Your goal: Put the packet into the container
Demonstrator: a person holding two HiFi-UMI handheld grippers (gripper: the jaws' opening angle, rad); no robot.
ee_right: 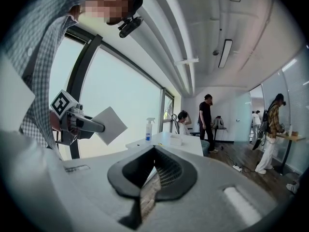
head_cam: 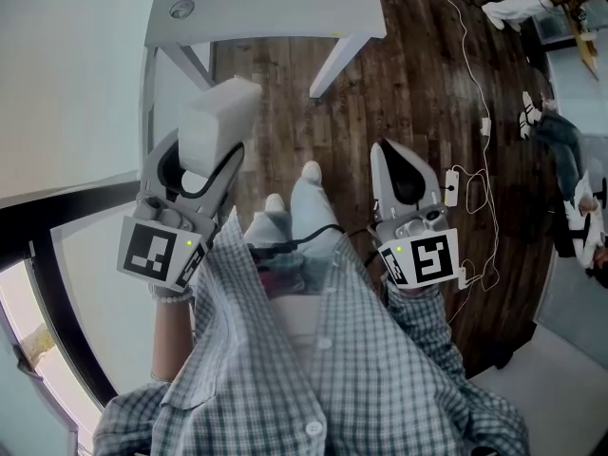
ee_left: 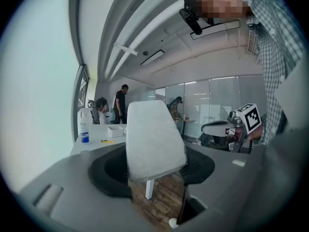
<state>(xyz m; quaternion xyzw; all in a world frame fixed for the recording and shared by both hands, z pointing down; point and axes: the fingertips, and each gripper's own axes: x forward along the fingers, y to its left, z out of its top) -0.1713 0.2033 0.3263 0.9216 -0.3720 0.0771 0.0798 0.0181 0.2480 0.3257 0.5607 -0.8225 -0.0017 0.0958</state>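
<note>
our left gripper (head_cam: 204,171) pinches the white packet (head_cam: 218,122) by its edge, so it may slip. our right gripper (head_cam: 388,155) is closed on nothing.

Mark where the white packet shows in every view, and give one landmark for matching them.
Head view: the packet is upper left of centre, clamped in the left claw.
Left gripper view: the packet fills the centre, gripped between the jaws.
Right gripper view: the packet is a small white square at the left, against the window.
Shared landmark: the white table, also in the left gripper view and the right gripper view.
</note>
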